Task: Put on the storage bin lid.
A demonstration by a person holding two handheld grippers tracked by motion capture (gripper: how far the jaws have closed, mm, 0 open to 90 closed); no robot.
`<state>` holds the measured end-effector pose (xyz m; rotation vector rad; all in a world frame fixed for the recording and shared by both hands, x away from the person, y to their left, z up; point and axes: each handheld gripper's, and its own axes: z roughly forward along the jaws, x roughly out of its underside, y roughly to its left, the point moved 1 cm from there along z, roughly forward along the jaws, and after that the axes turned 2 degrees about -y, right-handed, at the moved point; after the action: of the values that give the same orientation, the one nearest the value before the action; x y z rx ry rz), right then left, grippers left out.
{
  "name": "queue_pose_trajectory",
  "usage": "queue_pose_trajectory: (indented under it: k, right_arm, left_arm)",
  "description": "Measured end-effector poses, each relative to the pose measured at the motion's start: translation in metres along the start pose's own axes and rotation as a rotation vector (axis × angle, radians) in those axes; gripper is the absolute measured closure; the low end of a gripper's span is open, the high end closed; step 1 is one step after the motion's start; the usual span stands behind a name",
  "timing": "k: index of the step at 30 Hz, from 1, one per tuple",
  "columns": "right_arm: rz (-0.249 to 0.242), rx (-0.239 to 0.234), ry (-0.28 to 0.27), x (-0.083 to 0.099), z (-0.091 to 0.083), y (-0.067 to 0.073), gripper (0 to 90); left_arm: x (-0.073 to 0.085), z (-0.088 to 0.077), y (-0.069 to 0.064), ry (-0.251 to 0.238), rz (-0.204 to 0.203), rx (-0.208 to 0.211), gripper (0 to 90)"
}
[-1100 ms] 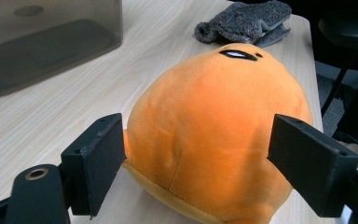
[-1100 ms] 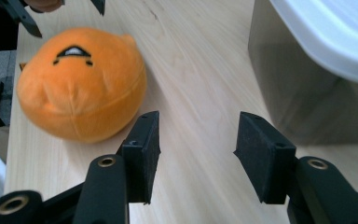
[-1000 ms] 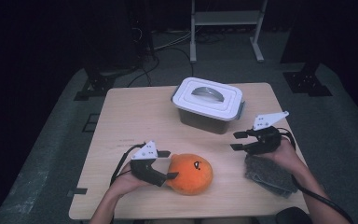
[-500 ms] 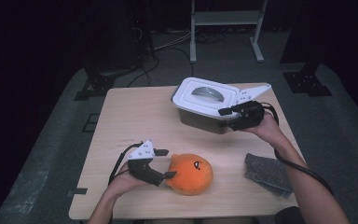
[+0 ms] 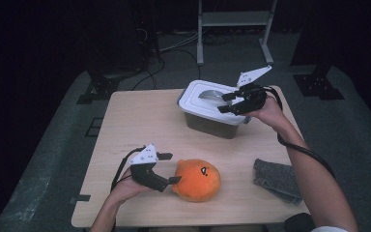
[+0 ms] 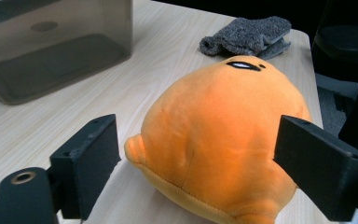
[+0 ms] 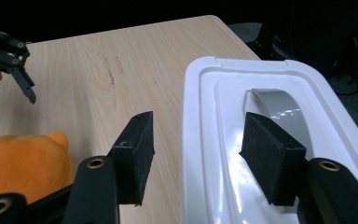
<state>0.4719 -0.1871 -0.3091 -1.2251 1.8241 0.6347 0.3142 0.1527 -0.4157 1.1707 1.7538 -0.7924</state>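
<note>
High view puts your right gripper (image 5: 228,102) over the white lid (image 5: 200,99) of the box (image 5: 207,126) at the far side of the table (image 5: 135,125), jaws spread and just opened wider, nothing between them yet. Looking along those jaws in the right gripper view, the grey handle (image 7: 279,109) sits in the lid's recess ahead of the right-hand pad (image 7: 270,154), while the other pad (image 7: 137,154) hangs outside the lid's rim, over bare wood. So, as I read it, the handle lies off to one side of your grip line, and you would need to shift across the lid before closing on it. Your left gripper (image 5: 170,168) rests low at the near edge, jaws spread and just widened, straddling the orange plush toy (image 5: 197,180); in the left gripper view both pads (image 6: 91,154) stand beside the toy (image 6: 219,135) and I cannot tell whether they touch it. Through the smoky wall the box (image 6: 56,51) looks empty. A folded grey cloth (image 5: 276,180) lies near the right edge, apart from both hands.
</note>
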Motion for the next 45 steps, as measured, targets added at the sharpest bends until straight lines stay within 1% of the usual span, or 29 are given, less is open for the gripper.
queue_pose_trajectory:
  k: [5, 6, 8, 14, 18, 23, 29, 33, 36, 39, 40, 42, 44, 45]
  right_arm:
    - [0.014, 0.011, -0.025, -0.006, 0.005, -0.011, 40.1]
    - [0.015, 0.014, -0.029, -0.007, 0.005, -0.012, 39.6]
    - [0.022, 0.025, -0.034, -0.009, 0.008, -0.017, 38.7]
    - [0.050, 0.048, -0.051, -0.009, 0.016, -0.031, 35.4]
    - [0.060, 0.060, -0.047, -0.006, 0.023, -0.036, 34.5]
    - [0.074, 0.068, -0.039, -0.002, 0.032, -0.043, 33.5]
    - [0.090, 0.088, -0.030, 0.003, 0.040, -0.051, 33.0]
    - [0.110, 0.101, -0.010, 0.007, 0.046, -0.057, 33.0]
    - [0.116, 0.108, -0.004, 0.009, 0.049, -0.060, 35.7]
    - [0.114, 0.112, 0.005, 0.010, 0.052, -0.062, 41.5]
    - [0.115, 0.109, 0.004, 0.011, 0.053, -0.062, 44.0]
    - [0.101, 0.110, 0.015, 0.011, 0.054, -0.061, 49.9]
    - [0.094, 0.100, 0.015, 0.011, 0.055, -0.060, 56.8]
    - [0.088, 0.097, 0.016, 0.011, 0.055, -0.060, 58.3]
  left_arm:
    - [-0.001, -0.003, 0.001, -0.005, 0.008, 0.000, 12.6]
    - [-0.001, -0.003, 0.001, -0.017, 0.002, -0.004, 12.6]
    - [-0.001, -0.004, 0.002, -0.019, 0.003, -0.003, 12.5]
    - [-0.001, -0.006, 0.002, -0.029, 0.002, -0.001, 11.5]
    - [-0.001, -0.008, 0.003, -0.044, -0.009, -0.003, 11.5]
    - [0.000, -0.009, 0.003, -0.045, -0.012, -0.001, 11.5]
    - [0.001, -0.012, 0.005, -0.060, -0.024, 0.001, 11.5]
    - [0.001, -0.012, 0.005, -0.055, -0.017, 0.001, 11.5]
    - [0.001, -0.012, 0.005, -0.054, -0.014, 0.003, 11.5]
    - [0.001, -0.013, 0.005, -0.056, -0.013, 0.001, 11.5]
    - [0.001, -0.013, 0.005, -0.055, -0.013, 0.001, 11.5]
    - [0.002, -0.014, 0.006, -0.057, -0.010, -0.002, 11.6]
    - [0.002, -0.014, 0.006, -0.060, -0.015, 0.000, 11.7]
    - [0.002, -0.014, 0.005, -0.062, -0.017, 0.000, 11.7]
